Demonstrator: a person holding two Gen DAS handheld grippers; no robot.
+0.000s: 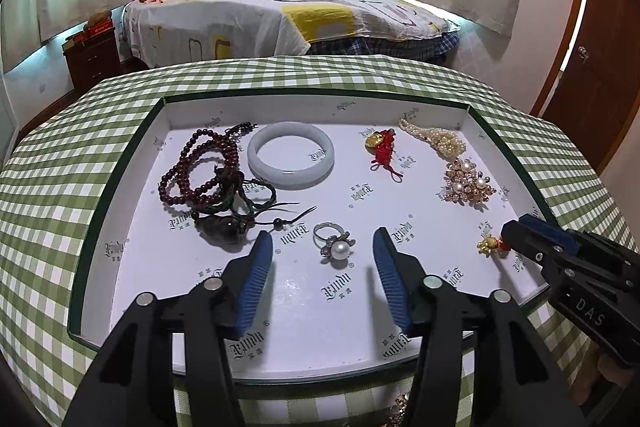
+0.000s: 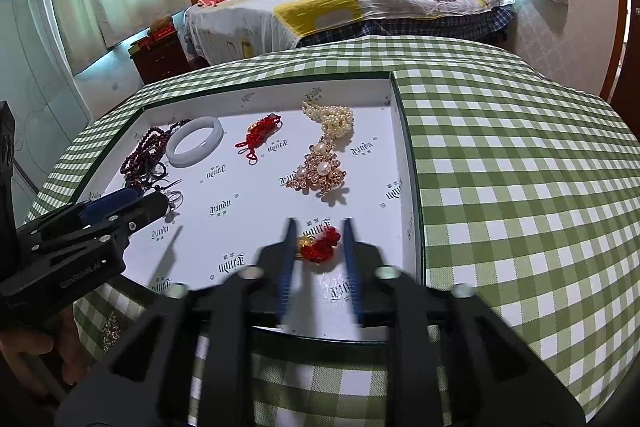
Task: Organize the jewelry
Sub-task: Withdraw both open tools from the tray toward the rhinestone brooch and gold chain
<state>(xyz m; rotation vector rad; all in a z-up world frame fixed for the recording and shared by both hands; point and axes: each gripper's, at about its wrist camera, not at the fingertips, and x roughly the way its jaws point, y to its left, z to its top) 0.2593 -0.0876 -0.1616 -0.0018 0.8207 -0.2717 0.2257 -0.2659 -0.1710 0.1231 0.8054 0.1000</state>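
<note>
A white box lid tray (image 1: 120, 155) lies on the checked table and holds the jewelry. My left gripper (image 1: 323, 247) is open around a pearl ring (image 1: 335, 245) without touching it. Behind lie dark red bead strings (image 1: 200, 167), a white jade bangle (image 1: 291, 159), a red knot charm (image 1: 385, 147), a pearl necklace (image 1: 436, 139) and a gold pearl brooch (image 1: 470, 183). My right gripper (image 2: 319, 227) is open, its jaws either side of a small gold and red charm (image 2: 318, 245) on the tray floor. That charm also shows in the left wrist view (image 1: 490, 245).
The tray's right wall (image 2: 408, 163) runs close beside my right gripper. Green checked tablecloth (image 2: 520, 167) spreads to the right. Some loose jewelry (image 1: 398, 407) lies on the cloth in front of the tray. A bed (image 1: 280, 15) stands behind the table.
</note>
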